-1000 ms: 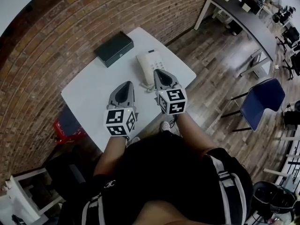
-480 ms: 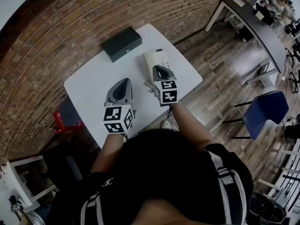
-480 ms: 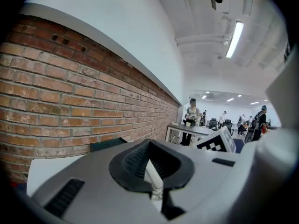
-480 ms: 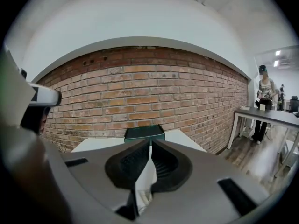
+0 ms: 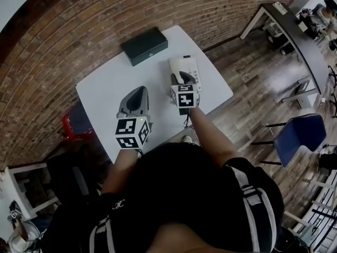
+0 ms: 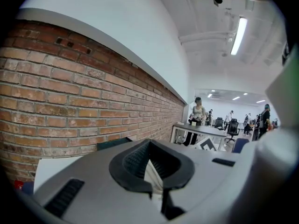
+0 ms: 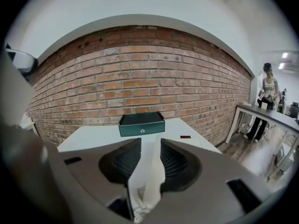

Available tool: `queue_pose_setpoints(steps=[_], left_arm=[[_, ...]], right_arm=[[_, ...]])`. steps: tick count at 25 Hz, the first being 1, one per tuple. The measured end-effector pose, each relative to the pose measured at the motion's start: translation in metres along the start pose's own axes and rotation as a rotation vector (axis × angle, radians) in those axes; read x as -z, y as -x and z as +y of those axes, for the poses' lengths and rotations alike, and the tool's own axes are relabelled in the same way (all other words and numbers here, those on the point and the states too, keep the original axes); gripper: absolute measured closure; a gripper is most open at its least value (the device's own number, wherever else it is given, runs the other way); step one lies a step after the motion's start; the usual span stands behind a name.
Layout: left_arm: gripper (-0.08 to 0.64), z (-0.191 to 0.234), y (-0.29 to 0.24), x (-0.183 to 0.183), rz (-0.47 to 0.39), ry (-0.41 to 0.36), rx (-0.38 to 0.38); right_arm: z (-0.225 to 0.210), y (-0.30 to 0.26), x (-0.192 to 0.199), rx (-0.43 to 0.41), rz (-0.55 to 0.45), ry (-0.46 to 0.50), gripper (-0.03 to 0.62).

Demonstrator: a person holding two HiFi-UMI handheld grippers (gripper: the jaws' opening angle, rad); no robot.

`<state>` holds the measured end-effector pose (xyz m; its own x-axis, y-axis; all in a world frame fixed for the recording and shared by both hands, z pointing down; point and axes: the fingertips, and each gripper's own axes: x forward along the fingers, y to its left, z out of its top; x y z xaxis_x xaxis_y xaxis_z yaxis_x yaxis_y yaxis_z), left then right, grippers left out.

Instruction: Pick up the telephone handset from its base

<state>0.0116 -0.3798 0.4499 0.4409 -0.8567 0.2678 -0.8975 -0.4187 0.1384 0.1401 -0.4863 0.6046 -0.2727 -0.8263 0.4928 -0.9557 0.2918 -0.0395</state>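
At a white bench (image 5: 105, 91) by a brick wall (image 5: 79, 25), the right gripper (image 5: 182, 78), jaws parted, straddles the telephone handset (image 7: 150, 181), unlifted on its base (image 5: 192, 67); the left gripper (image 5: 140, 91) is clenched, empty.

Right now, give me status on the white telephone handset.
Left gripper shut, empty, over the white table. Right gripper open, jaws astride the white corded handset, not lifted. Dark green box beyond, not in the way.
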Motion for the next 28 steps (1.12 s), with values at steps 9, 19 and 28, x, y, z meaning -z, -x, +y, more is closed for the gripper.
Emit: queue_pose_setpoints(steps=[9, 19, 28], left_arm=[[0.563, 0.023, 0.014, 0.004, 0.016, 0.002, -0.097], [0.562, 0.04, 0.029, 0.02, 0.046, 0.029, -0.182], [0.563, 0.053, 0.04, 0.024, 0.053, 0.041, -0.226]], right_arm=[[-0.017, -0.041, 0.023, 0.065, 0.144, -0.03, 0.413], [-0.026, -0.076, 0.052, 0.089, 0.322, -0.009, 0.397], [-0.026, -0.091, 0.063, 0.11, 0.394, -0.013, 0.391]])
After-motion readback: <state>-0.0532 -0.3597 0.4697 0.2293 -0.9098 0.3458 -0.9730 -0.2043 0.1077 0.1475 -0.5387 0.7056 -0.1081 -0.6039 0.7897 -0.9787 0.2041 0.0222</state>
